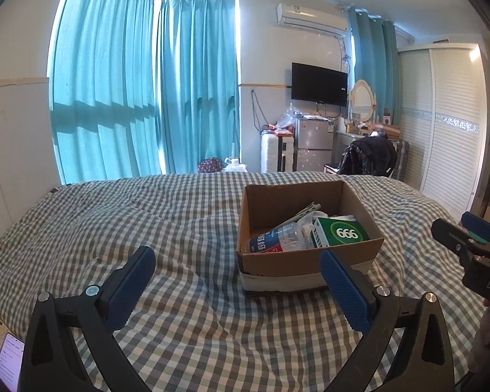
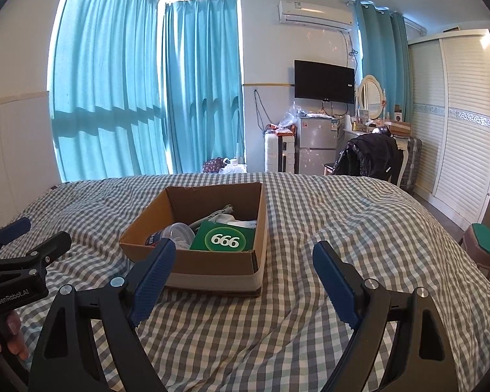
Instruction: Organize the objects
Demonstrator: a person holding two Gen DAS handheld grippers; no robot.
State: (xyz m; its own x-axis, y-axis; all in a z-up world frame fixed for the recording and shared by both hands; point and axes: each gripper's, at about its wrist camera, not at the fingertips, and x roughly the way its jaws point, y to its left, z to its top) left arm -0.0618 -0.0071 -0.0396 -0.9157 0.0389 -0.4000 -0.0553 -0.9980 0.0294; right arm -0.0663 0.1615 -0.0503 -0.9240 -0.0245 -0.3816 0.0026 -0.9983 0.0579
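Observation:
An open cardboard box (image 1: 268, 205) sits on the checked bedspread (image 1: 147, 222). It also shows in the right wrist view (image 2: 192, 264). Inside lie a green "999" carton (image 1: 341, 230) (image 2: 223, 236), a clear plastic bottle with a blue and red label (image 1: 274, 238) (image 2: 176, 232), a white bag and a pale clip-like stick (image 1: 305, 210) (image 2: 217, 214). My left gripper (image 1: 236, 277) is open and empty, in front of the box to its left. My right gripper (image 2: 243, 274) is open and empty, in front of the box to its right. Each gripper shows at the edge of the other's view (image 1: 467, 245) (image 2: 23, 248).
A lit phone (image 1: 9, 359) lies at the bed's near left corner. Beyond the bed stand teal curtains (image 1: 147, 91), a small fridge (image 1: 313, 143), a white suitcase (image 1: 276, 153), a chair with a black jacket (image 1: 369, 156) and a white wardrobe (image 1: 447, 124). A stool (image 2: 483, 248) stands right of the bed.

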